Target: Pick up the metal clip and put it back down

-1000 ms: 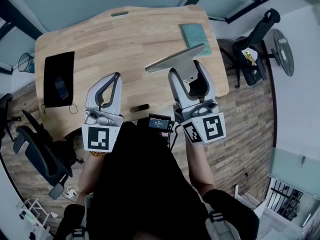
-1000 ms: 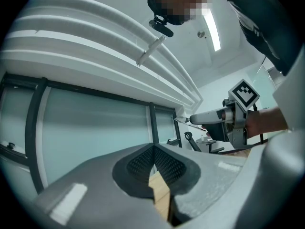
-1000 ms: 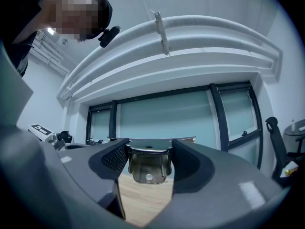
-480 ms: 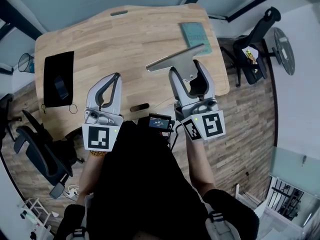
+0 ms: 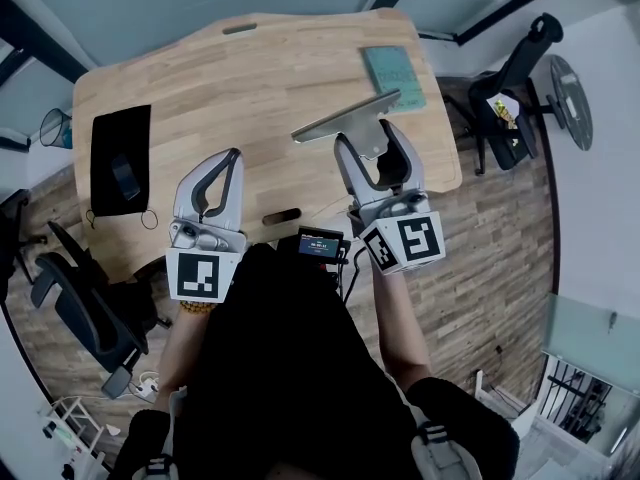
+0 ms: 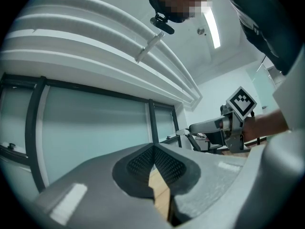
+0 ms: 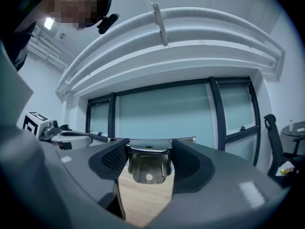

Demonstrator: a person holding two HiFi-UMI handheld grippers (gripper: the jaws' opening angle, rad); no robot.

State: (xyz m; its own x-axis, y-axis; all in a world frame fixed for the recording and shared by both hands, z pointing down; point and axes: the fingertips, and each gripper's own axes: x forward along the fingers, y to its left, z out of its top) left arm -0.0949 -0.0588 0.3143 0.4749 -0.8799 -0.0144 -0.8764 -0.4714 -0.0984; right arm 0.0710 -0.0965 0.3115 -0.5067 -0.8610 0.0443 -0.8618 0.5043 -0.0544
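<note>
**Head view.** The wooden table (image 5: 250,78) has a black pouch (image 5: 120,156) at its left end and a teal book (image 5: 392,70) at its far right corner. A small black device (image 5: 318,244) sits at the near edge, by the person's body. The left gripper (image 5: 234,155) is over the near part of the table with its jaws together and nothing between them. The right gripper (image 5: 368,144) is clamped on the metal clip (image 5: 345,118). The clip's long flat bar runs crosswise beyond both jaws, out toward the left gripper's side. I cannot tell whether the clip touches the wood. An office chair (image 5: 512,73) stands on the floor past the table's right end.

**Left gripper view.** The left gripper (image 6: 153,149) has its ribbed pads meeting at the tips, with only a sliver of table (image 6: 160,197) showing behind the seam. The right gripper's marker cube (image 6: 241,102) is visible off to the right.

**Right gripper view.** The right gripper (image 7: 148,152) has its pads pressed on both sides of the metal clip (image 7: 148,168), which sits square between them, shiny, with a rivet at the centre. The table (image 7: 143,199) lies below.
</note>
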